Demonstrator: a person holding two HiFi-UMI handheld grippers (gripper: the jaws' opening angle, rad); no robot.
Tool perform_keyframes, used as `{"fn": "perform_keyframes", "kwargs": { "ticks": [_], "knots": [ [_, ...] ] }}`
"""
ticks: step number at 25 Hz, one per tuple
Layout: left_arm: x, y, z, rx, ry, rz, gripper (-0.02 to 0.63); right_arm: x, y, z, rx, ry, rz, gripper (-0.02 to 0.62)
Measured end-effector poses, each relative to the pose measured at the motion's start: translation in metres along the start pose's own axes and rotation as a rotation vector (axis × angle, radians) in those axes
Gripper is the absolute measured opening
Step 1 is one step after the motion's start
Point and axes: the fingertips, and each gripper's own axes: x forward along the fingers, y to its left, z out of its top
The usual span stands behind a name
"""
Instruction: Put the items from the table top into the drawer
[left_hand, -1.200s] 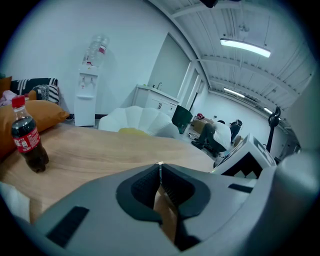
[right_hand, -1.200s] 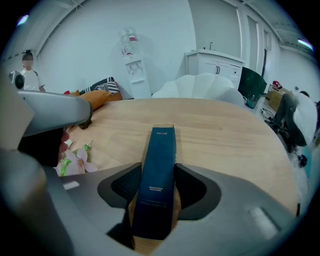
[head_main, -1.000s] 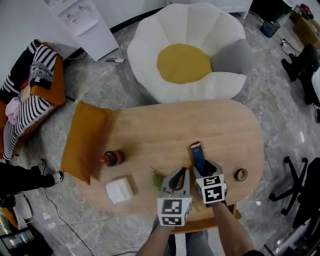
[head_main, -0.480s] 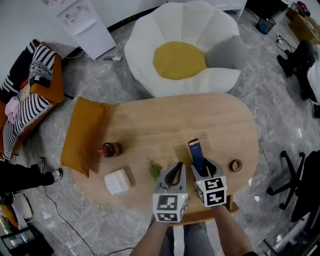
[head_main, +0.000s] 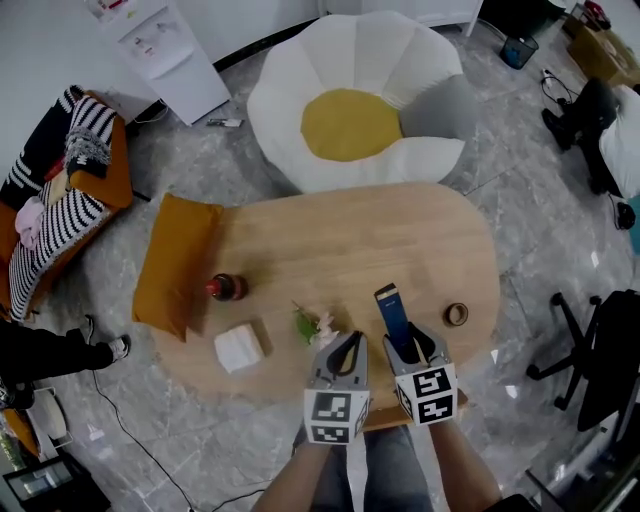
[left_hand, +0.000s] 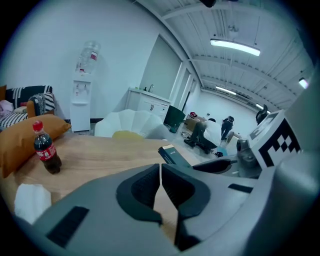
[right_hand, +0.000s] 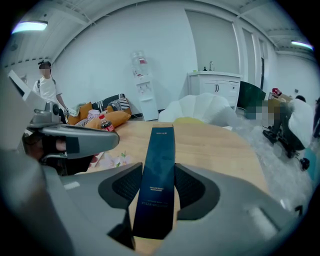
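Where the right tongs (right_hand: 158, 172) clamp it, the slim dark-blue box (right_hand: 160, 150) gleams.

— Where does the head camera sit?
— High over the near edge of the desk (head_main: 350, 240), looking steeply down. It takes in the whole top and the floor around, with the left tongs (head_main: 345, 345) and right tongs (head_main: 411, 342) at the bottom.
— And the two gripper views?
— Low, close behind their own jaws, facing across the desk. Both share the cola bottle (left_hand: 46, 150) and the flower-shaped seat (left_hand: 131, 127).
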Motion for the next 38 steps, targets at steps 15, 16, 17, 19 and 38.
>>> {"fn": "perform_keyframes", "kwargs": {
  "ticks": [15,16,17,19,38],
  "knots": [
    [-0.062,-0.023,-0.013,-0.046,-0.019,0.027,0.015,-0.056,0.052,-0.012,-0.08,-0.021,0.174,0.196],
    [-0.065,-0.021,-0.016,-0.057,-0.02,0.039,0.015,-0.057,0.055,-0.017,-0.09,-0.012,0.184,0.196],
    [-0.068,-0.019,-0.02,-0.064,-0.02,0.051,0.015,-0.058,0.059,-0.021,-0.096,-0.008,0.193,0.196],
    [-0.075,-0.014,-0.028,-0.071,-0.019,0.082,0.015,-0.059,0.067,-0.028,-0.104,-0.003,0.209,0.196],
    [-0.112,0.021,-0.103,-0.155,0.073,0.243,0.015,-0.054,0.128,-0.107,-0.21,0.178,0.415,0.195]
  ]
}}
